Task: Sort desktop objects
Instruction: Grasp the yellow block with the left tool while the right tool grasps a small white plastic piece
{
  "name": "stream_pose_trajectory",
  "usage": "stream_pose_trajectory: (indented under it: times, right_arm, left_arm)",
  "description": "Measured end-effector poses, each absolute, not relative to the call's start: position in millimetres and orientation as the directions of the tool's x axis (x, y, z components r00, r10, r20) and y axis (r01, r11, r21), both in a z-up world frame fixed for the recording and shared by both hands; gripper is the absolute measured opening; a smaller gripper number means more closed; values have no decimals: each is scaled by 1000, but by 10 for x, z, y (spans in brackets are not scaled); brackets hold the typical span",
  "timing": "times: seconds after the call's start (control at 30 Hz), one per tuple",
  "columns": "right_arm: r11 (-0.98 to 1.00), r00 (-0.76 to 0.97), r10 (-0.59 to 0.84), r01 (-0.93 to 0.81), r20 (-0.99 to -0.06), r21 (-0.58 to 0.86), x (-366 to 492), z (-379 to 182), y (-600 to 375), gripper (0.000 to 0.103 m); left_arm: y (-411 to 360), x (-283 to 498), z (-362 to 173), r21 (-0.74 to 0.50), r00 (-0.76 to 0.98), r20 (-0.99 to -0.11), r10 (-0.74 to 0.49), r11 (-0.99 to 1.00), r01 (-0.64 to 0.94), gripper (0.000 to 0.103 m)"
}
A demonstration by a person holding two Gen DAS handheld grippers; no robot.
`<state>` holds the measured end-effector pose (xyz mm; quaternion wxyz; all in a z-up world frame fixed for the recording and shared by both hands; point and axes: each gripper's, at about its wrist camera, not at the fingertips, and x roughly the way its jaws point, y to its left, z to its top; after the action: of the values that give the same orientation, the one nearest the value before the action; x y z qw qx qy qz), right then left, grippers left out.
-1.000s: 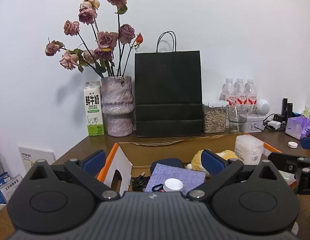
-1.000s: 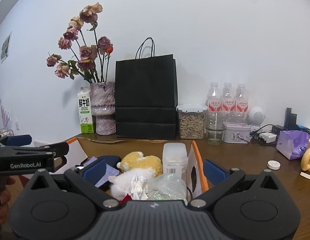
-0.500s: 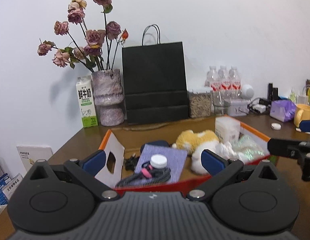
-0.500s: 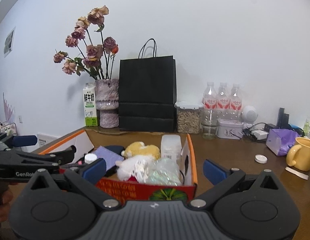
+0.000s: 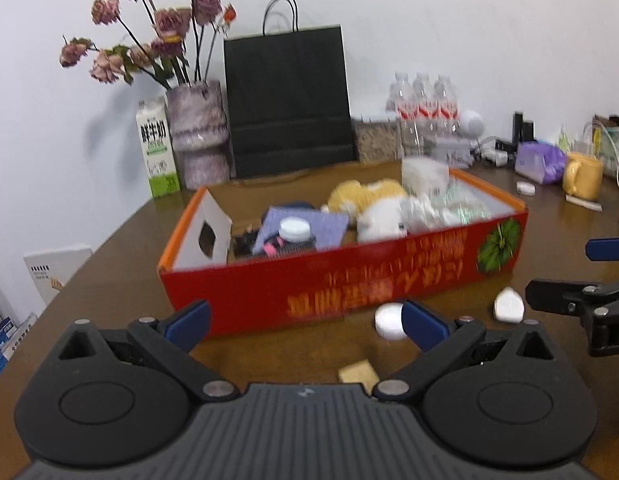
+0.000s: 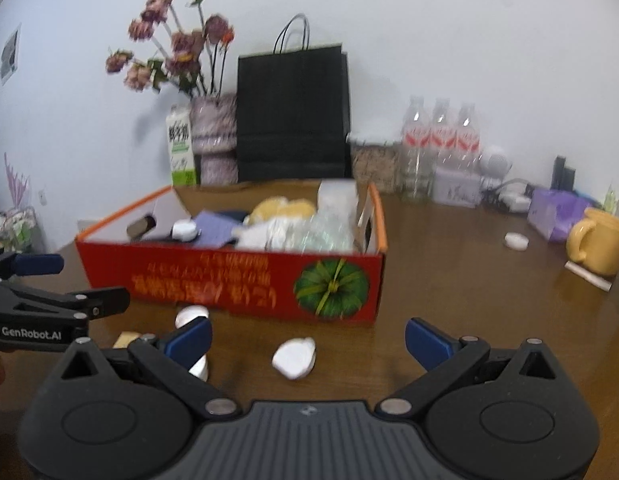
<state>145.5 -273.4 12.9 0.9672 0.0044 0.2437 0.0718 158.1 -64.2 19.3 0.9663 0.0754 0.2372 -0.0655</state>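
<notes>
**A:** From the left wrist, why do we hold the left gripper point(image 5: 305, 318) so low, short of the red box point(image 5: 349, 276)?

**B:** We judge it is lined up for the loose bits on the desk point(image 5: 121, 256). A white cap point(image 5: 388, 320) lies just beside our right-hand finger, a tan block point(image 5: 358, 373) sits close under the gripper's body, and a white piece point(image 5: 508, 306) rests near the right gripper point(image 5: 565, 294) poking in from the side. The fingers are spread wide with nothing between them.

**A:** And the box?

**B:** It already carries a plush toy point(image 5: 365, 196), a purple cloth point(image 5: 305, 220) and a white-capped bottle point(image 5: 295, 232), so we take it as the sorting bin.

**A:** Now the right wrist view.

**B:** The right gripper point(image 6: 307, 338) also hangs low before the box point(image 6: 229, 276), fingers spread, empty. The white piece point(image 6: 294, 358) lies between them, a little ahead, probably our next pick. The cap point(image 6: 191, 314) sits near the box wall, and the left gripper point(image 6: 69, 300) reaches in at the side. Motion blur hides finer detail.
</notes>
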Motion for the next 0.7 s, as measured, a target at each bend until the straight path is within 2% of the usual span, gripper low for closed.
stream_pose_trajectory:
  times: [0.3,0.4,0.5,0.57,0.6,0.67,0.7]
  right_arm:
    - [995,835,83,-98,-544,2,1571,-61,-2657,103]
    - [997,823,68,-81,-563,0,1661,-89,-2675,102]
    - [997,812,63,-71,-580,8,1741,-114,-2688,102]
    - [998,806,62,-69,-588,11,1776,-135,-2688,102]
    - [998,804,62,-69,-592,11,1787,-144,-2685,101]
    - [997,796,66,-71,-602,15,1809,-157,-2681,101]
    - [997,795,68,-71,-603,20,1811,-158,-2684,101]
  left_arm:
    - [-625,1632,-1,81,826,-557,-90,984,161,103]
    - [-656,1667,-33,70,810,-577,-99,983,169,97]
    - [-663,1692,-74,44,790,-602,-113,984,175,85]
    - [-666,1706,-103,18,777,-616,-130,984,179,71]
    - [-673,1699,-108,12,778,-614,-135,983,181,68]
    - [-686,1685,-95,8,780,-609,-144,982,187,38]
    - [-688,1683,-86,5,779,-609,-146,982,188,30]
